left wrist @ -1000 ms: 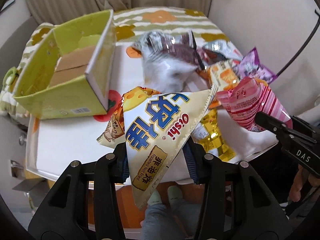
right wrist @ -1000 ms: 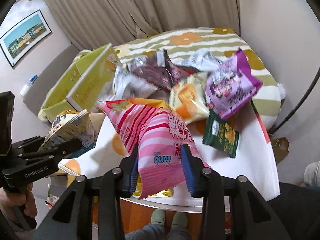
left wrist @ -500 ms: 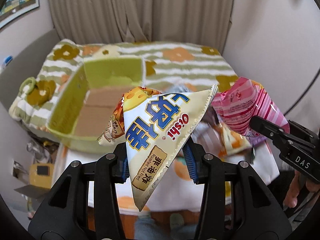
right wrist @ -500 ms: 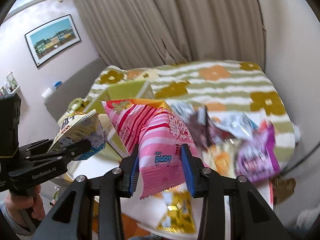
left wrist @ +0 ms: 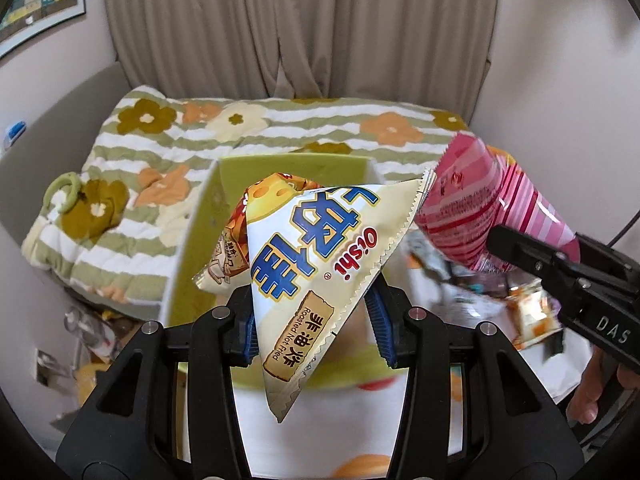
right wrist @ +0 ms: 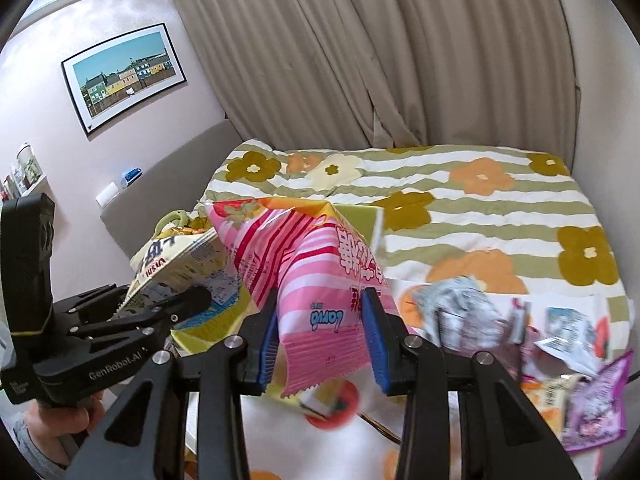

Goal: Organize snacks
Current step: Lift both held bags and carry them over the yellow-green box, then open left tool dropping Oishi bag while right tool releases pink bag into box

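While both grippers hang above the green box [left wrist: 200,220], left gripper [left wrist: 312,320] clamps a cream Oishi bag [left wrist: 316,256], right gripper [right wrist: 320,332] clamps a pink striped bag [right wrist: 312,280], box interior open below.

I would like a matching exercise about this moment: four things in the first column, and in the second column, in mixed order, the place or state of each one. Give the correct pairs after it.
Column one:
1. white Oishi bag
2. pink striped bag
3. purple packet
4. green box

Column two:
a. lying on the table among loose snacks
b. clamped in the right gripper
c. open at the top, standing behind the held bags
d. clamped in the left gripper

Pairs: 1-d, 2-b, 3-a, 4-c
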Demonstrator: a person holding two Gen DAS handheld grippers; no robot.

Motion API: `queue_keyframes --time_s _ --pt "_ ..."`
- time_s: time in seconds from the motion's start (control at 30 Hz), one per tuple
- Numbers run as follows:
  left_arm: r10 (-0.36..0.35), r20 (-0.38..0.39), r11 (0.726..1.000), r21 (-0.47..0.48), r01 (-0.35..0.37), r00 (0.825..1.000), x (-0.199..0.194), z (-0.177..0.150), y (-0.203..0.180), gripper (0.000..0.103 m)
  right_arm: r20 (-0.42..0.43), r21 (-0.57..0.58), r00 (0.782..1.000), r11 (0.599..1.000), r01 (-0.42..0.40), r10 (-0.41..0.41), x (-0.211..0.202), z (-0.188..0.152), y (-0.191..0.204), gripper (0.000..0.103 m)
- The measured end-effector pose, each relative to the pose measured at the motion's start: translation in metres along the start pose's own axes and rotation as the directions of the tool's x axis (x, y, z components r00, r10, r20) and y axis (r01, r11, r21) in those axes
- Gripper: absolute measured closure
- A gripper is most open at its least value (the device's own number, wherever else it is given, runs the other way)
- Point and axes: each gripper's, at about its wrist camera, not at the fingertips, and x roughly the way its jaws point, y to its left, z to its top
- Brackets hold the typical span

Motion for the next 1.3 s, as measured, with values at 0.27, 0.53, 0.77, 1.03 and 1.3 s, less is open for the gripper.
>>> queue_keyframes --time_s 0.27,0.53,0.77,1.03,1.3 --pt "-0.009 -0.133 0.998 0.067 0.018 0.991 0.068 -0.004 0.055 0.062 -0.047 0.053 0.998 0.998 0.044 -0.041 0.06 0.011 0.031 0.068" --pt "-0.012 -0.211 0.986 0.161 0.047 0.977 0.099 -0.023 0.051 0.045 -0.12 0.1 0.99 0.991 0.084 -0.072 0.091 0.005 0.034 0.067" --pt "0.003 -0.201 0.991 0.132 0.024 0.98 0.082 -0.037 0.064 0.001 -0.163 0.098 0.985 0.992 0.078 -0.061 0.106 -0.002 0.032 0.067" --pt "0.0 -0.198 0.998 0.06 0.012 0.98 0.064 -0.044 0.085 0.001 -0.243 0.056 0.967 0.994 0.096 -0.08 0.126 -0.009 0.034 0.067" --pt "0.007 -0.186 1.0 0.001 -0.007 0.983 0.065 -0.042 0.1 0.001 -0.293 -0.006 0.949 0.993 0.119 -0.116 0.153 -0.012 0.036 0.065"
